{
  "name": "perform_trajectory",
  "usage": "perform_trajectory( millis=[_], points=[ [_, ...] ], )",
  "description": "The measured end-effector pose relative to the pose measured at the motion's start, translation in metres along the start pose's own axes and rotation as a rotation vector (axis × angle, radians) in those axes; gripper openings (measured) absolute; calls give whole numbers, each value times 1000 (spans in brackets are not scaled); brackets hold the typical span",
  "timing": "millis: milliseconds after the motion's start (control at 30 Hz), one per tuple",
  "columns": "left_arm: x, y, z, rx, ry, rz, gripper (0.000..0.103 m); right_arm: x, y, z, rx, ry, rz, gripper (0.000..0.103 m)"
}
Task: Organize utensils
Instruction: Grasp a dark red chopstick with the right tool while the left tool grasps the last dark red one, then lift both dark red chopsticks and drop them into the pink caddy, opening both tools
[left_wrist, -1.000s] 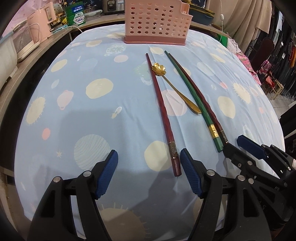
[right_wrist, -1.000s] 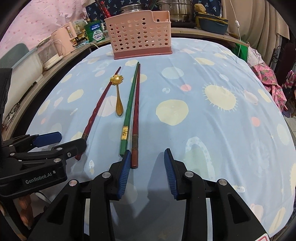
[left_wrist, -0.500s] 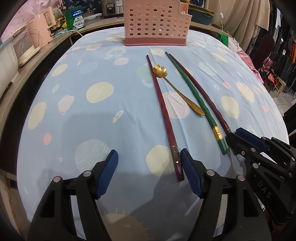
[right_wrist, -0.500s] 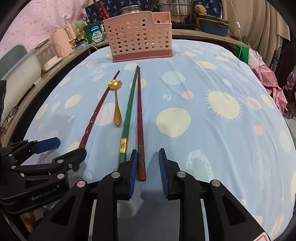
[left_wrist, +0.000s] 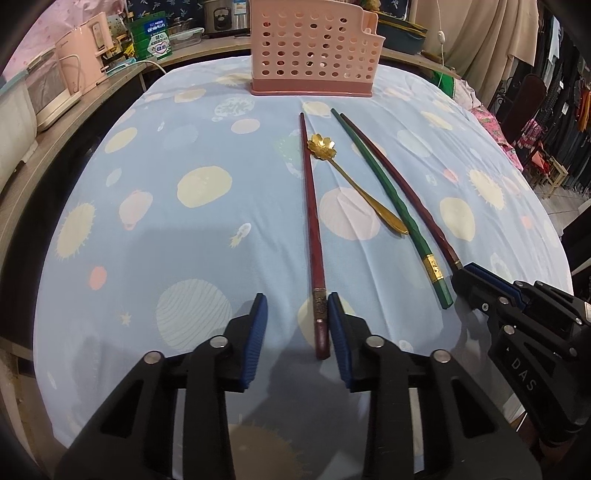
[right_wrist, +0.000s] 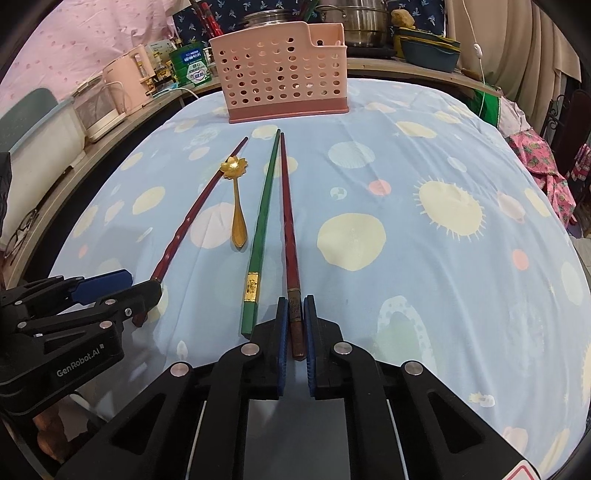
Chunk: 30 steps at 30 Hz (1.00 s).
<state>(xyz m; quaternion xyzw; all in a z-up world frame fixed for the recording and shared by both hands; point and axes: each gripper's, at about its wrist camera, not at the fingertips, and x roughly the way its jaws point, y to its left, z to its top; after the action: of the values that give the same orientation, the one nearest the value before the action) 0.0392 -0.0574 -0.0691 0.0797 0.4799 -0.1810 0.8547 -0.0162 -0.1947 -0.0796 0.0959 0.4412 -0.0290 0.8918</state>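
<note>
Both wrist views look steeply down, close over the same tablecloth (left_wrist: 184, 240).

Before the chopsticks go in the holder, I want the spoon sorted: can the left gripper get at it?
Probably yes, once free. The gold spoon lies uncovered, but the left gripper straddles a red chopstick.

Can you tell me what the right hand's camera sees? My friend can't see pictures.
The right gripper is shut on the near end of a dark red chopstick lying on a blue spotted tablecloth. Left of it lie a green chopstick, a gold flower spoon and another red chopstick, whose end is at the left gripper. A pink basket stands behind.
</note>
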Motion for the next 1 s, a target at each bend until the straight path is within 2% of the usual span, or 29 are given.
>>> perform_trajectory(
  millis=[67, 300, 667, 1000],
  points=[
    [0, 0, 0, -1, 2, -4, 20, 0, 0, 0, -1, 0, 0, 8],
    [-2, 1, -2, -9, 9, -25, 7, -1, 0, -2, 4, 0, 3, 7],
    [-12, 6, -1, -35, -2, -26, 7, -11, -13, -7, 63, -4, 21, 7],
    [-29, 19, 6, -70, -36, -28, 7, -27, -22, -2, 90, -46, 25, 7]
  ],
)
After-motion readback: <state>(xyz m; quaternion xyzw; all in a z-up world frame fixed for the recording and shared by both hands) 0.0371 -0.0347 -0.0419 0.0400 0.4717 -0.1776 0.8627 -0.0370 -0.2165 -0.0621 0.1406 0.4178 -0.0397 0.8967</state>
